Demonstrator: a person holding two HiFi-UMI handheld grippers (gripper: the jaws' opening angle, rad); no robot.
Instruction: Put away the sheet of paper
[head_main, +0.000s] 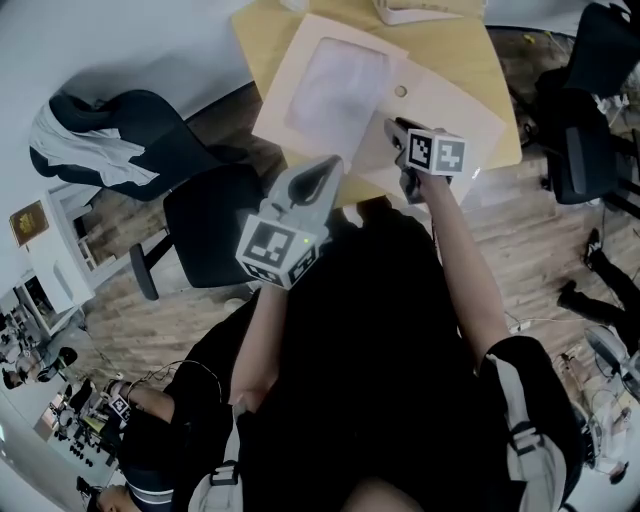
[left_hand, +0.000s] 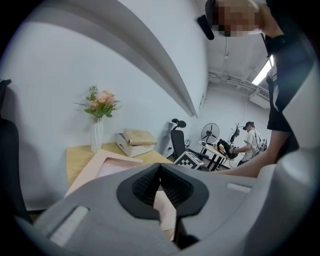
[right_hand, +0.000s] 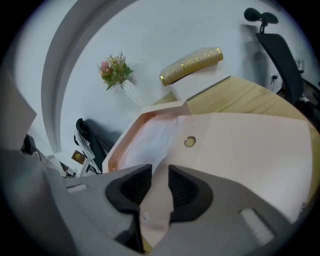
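**Flap pinched, sheet already inside**

Right gripper (right_hand: 159, 172) has its jaws clamped on the edge of the pink folder (head_main: 445, 105). The left gripper (left_hand: 160, 167) hovers at 7 o'clock with its jaws pressed together on nothing. The white sheet (head_main: 335, 80) lies in the folder, toward 11 o'clock. Closing probably wants a slow, level fold that keeps the snap (right_hand: 189, 142) aligned. Only the gripper views show the flower vase (right_hand: 120, 75). Only the head view shows the left gripper off the table (head_main: 258, 35).
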